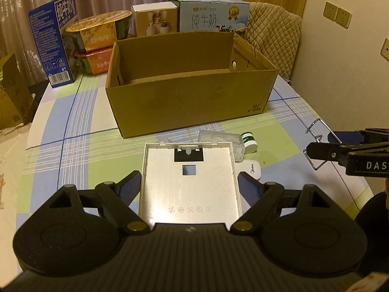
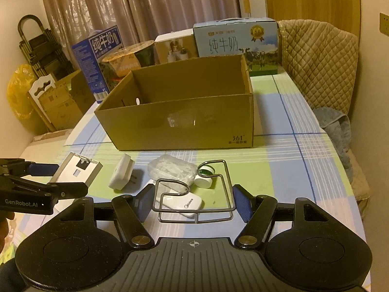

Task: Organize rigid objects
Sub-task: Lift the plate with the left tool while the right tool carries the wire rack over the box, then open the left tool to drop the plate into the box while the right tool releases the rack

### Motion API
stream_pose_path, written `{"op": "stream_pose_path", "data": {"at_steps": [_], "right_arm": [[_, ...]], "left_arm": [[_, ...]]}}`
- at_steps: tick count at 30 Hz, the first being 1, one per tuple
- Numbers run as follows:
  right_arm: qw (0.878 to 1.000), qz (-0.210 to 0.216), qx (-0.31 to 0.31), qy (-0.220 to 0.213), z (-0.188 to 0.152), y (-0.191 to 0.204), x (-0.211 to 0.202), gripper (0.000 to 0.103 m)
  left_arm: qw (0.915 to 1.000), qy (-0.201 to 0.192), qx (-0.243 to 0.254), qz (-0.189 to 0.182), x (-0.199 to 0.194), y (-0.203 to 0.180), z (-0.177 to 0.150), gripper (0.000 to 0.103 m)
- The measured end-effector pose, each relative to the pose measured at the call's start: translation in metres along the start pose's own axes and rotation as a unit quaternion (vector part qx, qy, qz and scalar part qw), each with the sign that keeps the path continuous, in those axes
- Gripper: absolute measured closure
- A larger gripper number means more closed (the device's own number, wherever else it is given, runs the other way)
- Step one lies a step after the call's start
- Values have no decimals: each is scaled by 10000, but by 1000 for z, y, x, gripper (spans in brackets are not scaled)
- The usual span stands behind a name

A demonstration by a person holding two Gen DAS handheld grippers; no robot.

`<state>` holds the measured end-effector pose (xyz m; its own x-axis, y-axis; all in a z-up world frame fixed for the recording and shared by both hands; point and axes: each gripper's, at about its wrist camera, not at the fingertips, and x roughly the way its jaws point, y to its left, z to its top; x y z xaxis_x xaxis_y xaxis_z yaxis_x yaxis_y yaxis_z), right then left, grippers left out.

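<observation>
The left gripper [image 1: 189, 187] clamps a flat white tray-like panel [image 1: 189, 182] by its side edges, and the right gripper [image 2: 193, 202] clamps a bent wire rack [image 2: 194, 194], both on the near side of the open cardboard box [image 2: 180, 112]. This looks like the carrying step: next, each piece must clear the box's near wall and be let go inside, while the plug adapter [image 2: 121, 175], small jar [image 2: 204, 178] and other bits wait on the table [image 2: 291, 170].

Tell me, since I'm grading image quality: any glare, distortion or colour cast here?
Left wrist view: warm yellow cast, glare on the metal panel near the lens, box edges bowed, dark corners. Right wrist view: same cast and bowing, wire rack sharp, curtains softer.
</observation>
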<state>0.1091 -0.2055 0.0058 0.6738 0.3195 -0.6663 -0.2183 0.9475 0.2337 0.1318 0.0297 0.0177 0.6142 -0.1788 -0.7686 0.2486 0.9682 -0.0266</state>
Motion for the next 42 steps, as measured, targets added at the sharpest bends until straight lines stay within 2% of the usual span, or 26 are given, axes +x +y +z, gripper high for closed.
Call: {"op": "stream_pose_path", "data": {"at_steps": [11, 16, 22, 31, 35, 42], "right_arm": [[10000, 10, -44, -39, 10, 0, 0, 38], [9998, 78, -100, -174, 39, 0, 5, 38], [9988, 131, -248, -410, 95, -3, 23, 38], [9991, 58, -278, -317, 167, -22, 89, 38], [9995, 64, -248, -166, 178, -28, 119, 38], [9998, 68, -156, 74, 177, -38, 160, 38]], "left_arm": [[9999, -115, 20, -42, -2, 2, 15, 21], [9996, -256, 116, -31, 0, 7, 39, 21], [9987, -494, 139, -27, 11, 20, 87, 21], [9985, -548, 2, -3, 64, 44, 159, 21], [9990, -440, -106, -24, 96, 52, 175, 21], [9995, -223, -214, -103, 142, 56, 182, 21]]}}
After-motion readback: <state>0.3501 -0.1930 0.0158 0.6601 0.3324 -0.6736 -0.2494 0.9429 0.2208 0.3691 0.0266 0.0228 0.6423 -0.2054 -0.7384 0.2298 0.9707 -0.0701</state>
